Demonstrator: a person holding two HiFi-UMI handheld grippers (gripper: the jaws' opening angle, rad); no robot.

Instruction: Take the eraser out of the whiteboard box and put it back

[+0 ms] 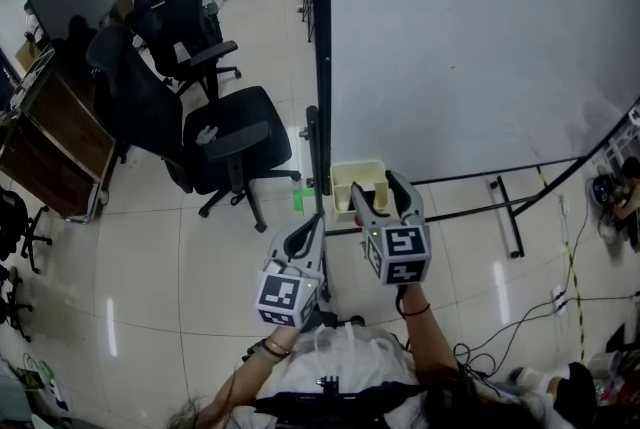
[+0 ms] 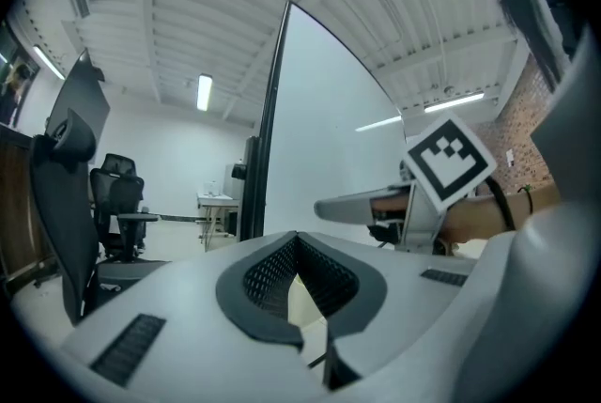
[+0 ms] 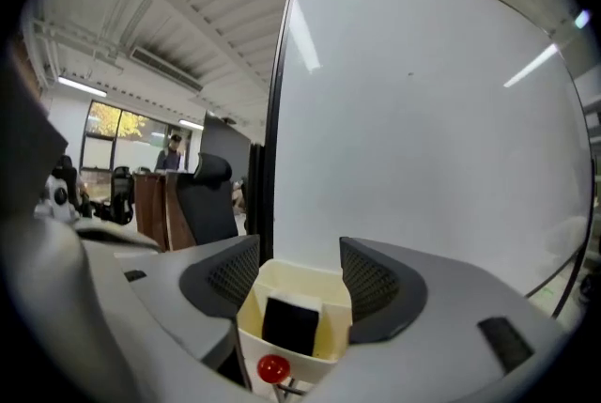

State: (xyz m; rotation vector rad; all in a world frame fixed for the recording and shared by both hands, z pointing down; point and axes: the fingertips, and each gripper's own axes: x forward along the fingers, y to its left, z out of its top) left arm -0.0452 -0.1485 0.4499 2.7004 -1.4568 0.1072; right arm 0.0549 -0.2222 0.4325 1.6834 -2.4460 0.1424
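A cream whiteboard box (image 3: pixel 310 284) hangs at the left edge of the whiteboard (image 3: pixel 423 129). In it a black eraser (image 3: pixel 290 324) with a white top stands upright. A red round knob (image 3: pixel 273 367) shows in front of the box, low down. My right gripper (image 3: pixel 299 251) is open, its jaws on either side of the box, above the eraser and not touching it. The head view shows the same right gripper (image 1: pixel 375 185) over the box (image 1: pixel 345 179). My left gripper (image 1: pixel 316 225) is shut and empty, held left of the box; in its own view the left gripper (image 2: pixel 297 238) has its pads together.
The whiteboard's black frame post (image 1: pixel 321 47) rises beside the box, and its stand legs (image 1: pixel 505 217) reach across the tiled floor. Black office chairs (image 1: pixel 235 132) and a wooden cabinet (image 1: pixel 50 152) stand to the left. Cables (image 1: pixel 572 257) lie on the right.
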